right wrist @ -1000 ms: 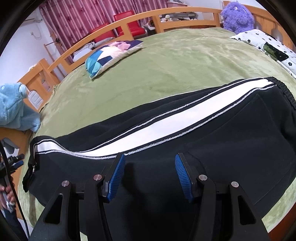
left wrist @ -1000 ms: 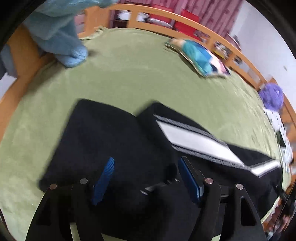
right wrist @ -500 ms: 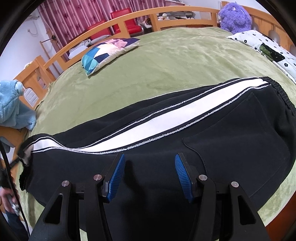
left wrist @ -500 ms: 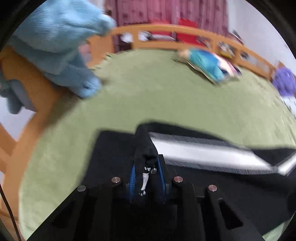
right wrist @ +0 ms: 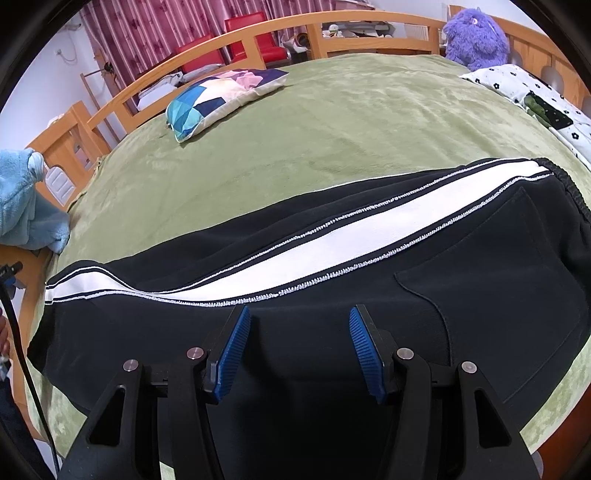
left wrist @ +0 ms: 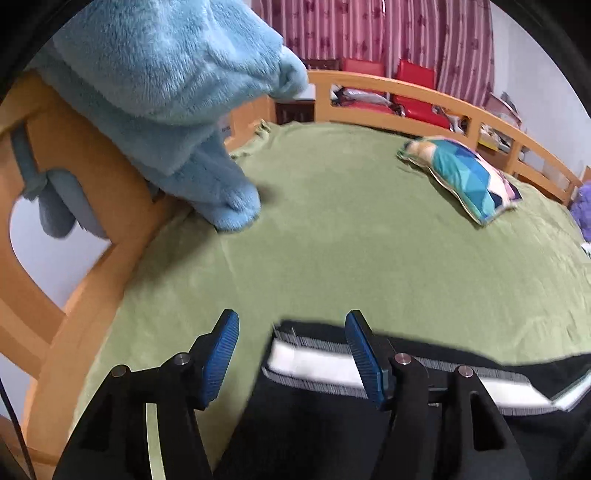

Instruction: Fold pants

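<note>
The black pants (right wrist: 332,332) lay flat on the green bed (right wrist: 351,122); the left tool (left wrist: 291,354) had just been opening, its jaws apart over the hem. The right tool (right wrist: 299,350) hovered agape, gripping nothing.

The pants (right wrist: 332,332) are black with a broad white stripe (right wrist: 332,243) edged by thin speckled white lines. They lie on an olive-green blanket (right wrist: 332,122). Far left, a cushion (right wrist: 221,96) shows a patchwork of teal, navy, pink and cream triangles. At the left edge a fluffy light-blue plush (left wrist: 166,92) hangs on the honey-coloured wooden rail (left wrist: 406,88). Far right sits a purple plush (right wrist: 474,37), beside white bedding (right wrist: 535,92) with what seem small black flowers. Curtains (left wrist: 388,33) are striped dark pink; gripper pads (right wrist: 232,358) are blue.
</note>
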### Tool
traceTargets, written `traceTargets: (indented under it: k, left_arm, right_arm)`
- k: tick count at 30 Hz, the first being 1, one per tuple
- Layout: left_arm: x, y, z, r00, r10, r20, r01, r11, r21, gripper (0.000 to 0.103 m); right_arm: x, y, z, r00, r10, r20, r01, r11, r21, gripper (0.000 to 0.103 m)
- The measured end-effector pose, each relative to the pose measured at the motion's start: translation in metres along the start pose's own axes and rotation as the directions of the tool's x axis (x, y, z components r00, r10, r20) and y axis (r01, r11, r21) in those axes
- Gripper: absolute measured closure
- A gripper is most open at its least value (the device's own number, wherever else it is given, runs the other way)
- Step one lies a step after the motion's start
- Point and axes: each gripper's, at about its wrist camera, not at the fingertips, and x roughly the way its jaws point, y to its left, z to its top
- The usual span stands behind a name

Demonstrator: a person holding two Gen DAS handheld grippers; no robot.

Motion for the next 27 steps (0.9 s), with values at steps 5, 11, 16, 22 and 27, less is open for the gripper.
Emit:
traceTargets:
  k: [5,11,16,22,27]
  left_arm:
    - [-0.006,-0.019,-0.048,0.991,-0.103,-0.091,0.106,0.994,0.025,0.045]
    - [-0.015,-0.042,-0.079,0.985,-0.103,-0.142,0.112,0.992,0.054,0.045]
    - [-0.022,-0.043,-0.083,0.985,-0.084,-0.148,0.091,0.995,0.037,0.045]
    - [-0.024,-0.046,-0.076,0.984,-0.107,-0.140,0.108,0.994,0.002,0.045]
    - [-0.023,-0.056,-0.074,0.985,-0.091,-0.149,0.096,0.995,0.027,0.045]
  right_arm:
    - [-0.005,-0.001,0.002,1.000,0.010,0.017,-0.009,1.000,-0.018,0.047]
    - [-0.004,0.006,0.026,0.998,0.029,0.059,-0.022,0.992,-0.124,0.042]
    - [0.029,0.021,0.057,0.994,0.106,0.013,-0.098,0.959,-0.265,0.037]
    - [0.088,0.052,0.075,0.981,0.142,-0.132,-0.189,0.845,-0.500,0.034]
    - [0.107,0.061,0.063,0.957,0.109,-0.269,-0.257,0.745,-0.615,0.056]
